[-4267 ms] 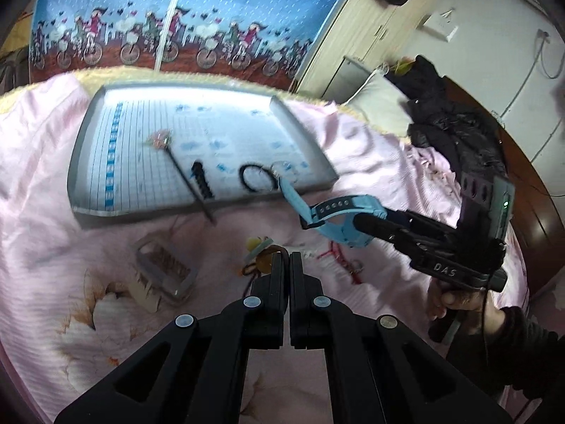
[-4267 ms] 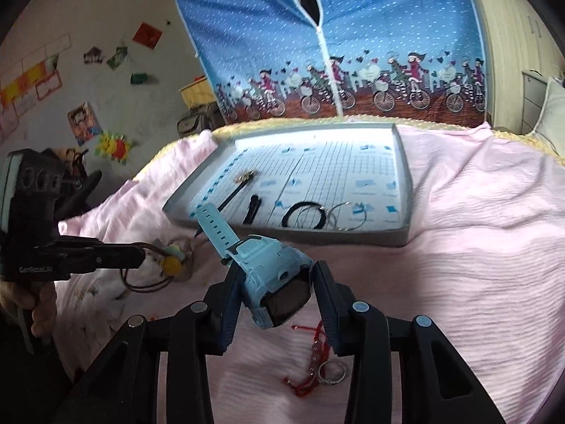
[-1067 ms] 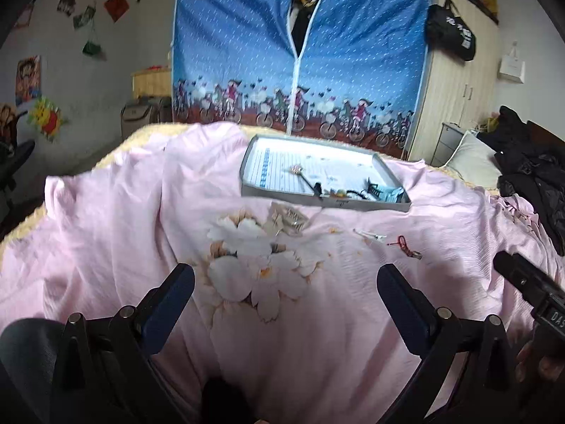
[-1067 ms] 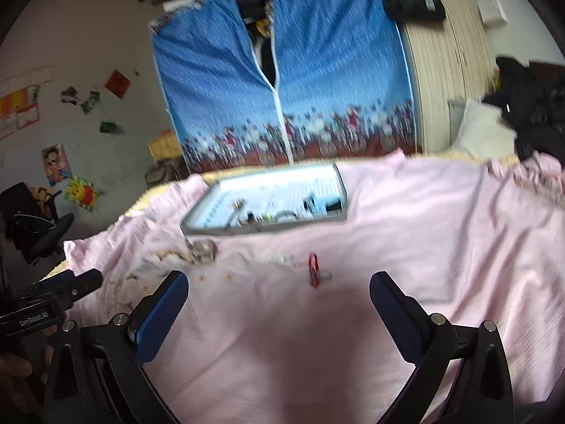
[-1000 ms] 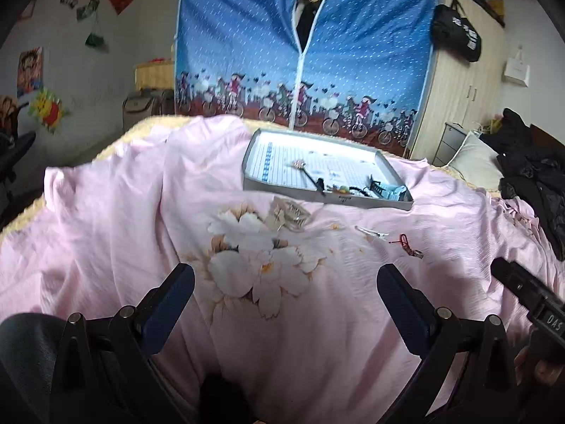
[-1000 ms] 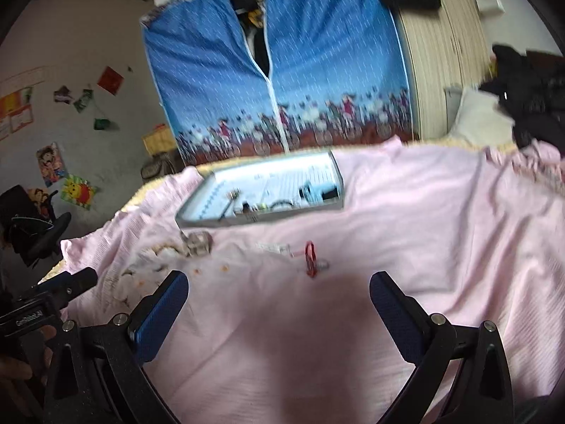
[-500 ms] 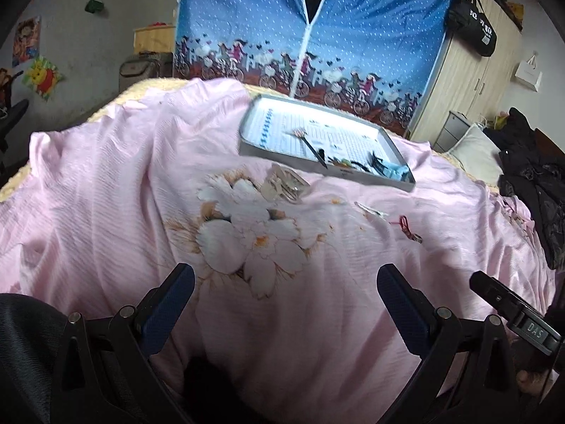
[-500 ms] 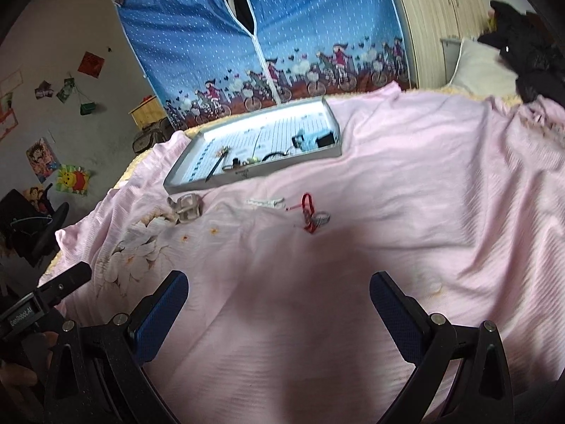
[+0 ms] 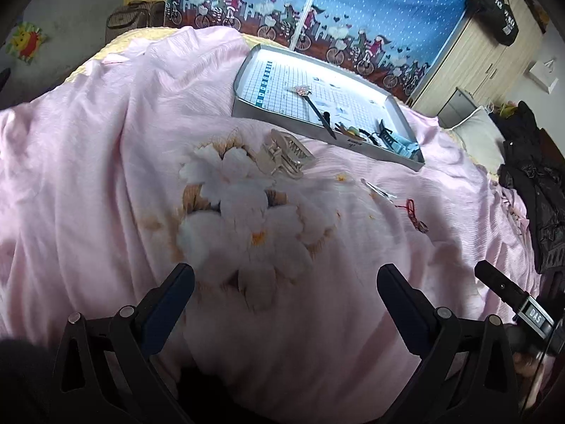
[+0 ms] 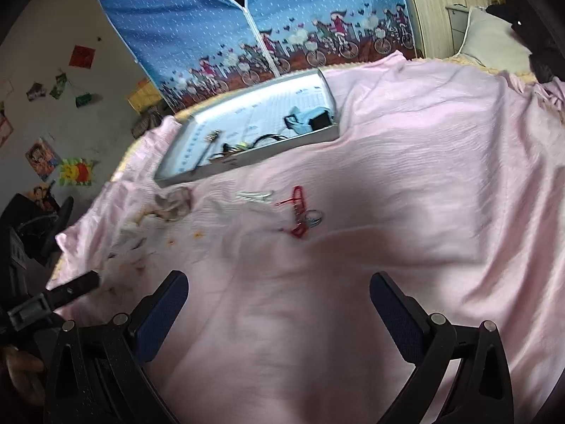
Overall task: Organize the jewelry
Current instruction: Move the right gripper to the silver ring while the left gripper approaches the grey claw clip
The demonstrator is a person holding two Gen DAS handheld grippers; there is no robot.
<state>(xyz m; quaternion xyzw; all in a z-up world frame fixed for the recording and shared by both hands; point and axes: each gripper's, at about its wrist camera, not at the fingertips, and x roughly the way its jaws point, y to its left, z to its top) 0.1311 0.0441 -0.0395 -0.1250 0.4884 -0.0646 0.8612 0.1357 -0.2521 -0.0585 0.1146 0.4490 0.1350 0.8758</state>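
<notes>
The left hand-held gripper (image 9: pixel 285 284) fills the bottom of the left wrist view with its two fingers spread wide and nothing between them, hovering over the pink bedspread (image 9: pixel 106 176). The right hand-held gripper (image 10: pixel 279 291) is spread just as wide and empty at the bottom of the right wrist view; its body also shows at the lower right edge of the left wrist view.

Above the left fingers, mid-frame, is a large flower pattern (image 9: pixel 243 219) on the bedspread. At its upper edge lies a pale claw hair clip (image 9: pixel 287 153). To the right of the clip lie a thin silvery clip (image 9: pixel 379 189) and, further right, a red cord bracelet (image 9: pixel 413 213) with a small ring at its end.

Beyond these, in the upper centre of the frame, a grey tray (image 9: pixel 247 81) rests on the bed. Inside it a long hairpin (image 9: pixel 314 104) with a flower head lies diagonally. At the tray's lower right corner sit a light blue watch (image 10: pixel 310 120), a black band (image 10: pixel 268 137) and some small mixed pieces that are hard to tell apart.

Behind the bed hangs a blue curtain (image 10: pixel 212 17) printed with cyclists, and dark clothing (image 9: pixel 536 176) is piled at the right edge.
</notes>
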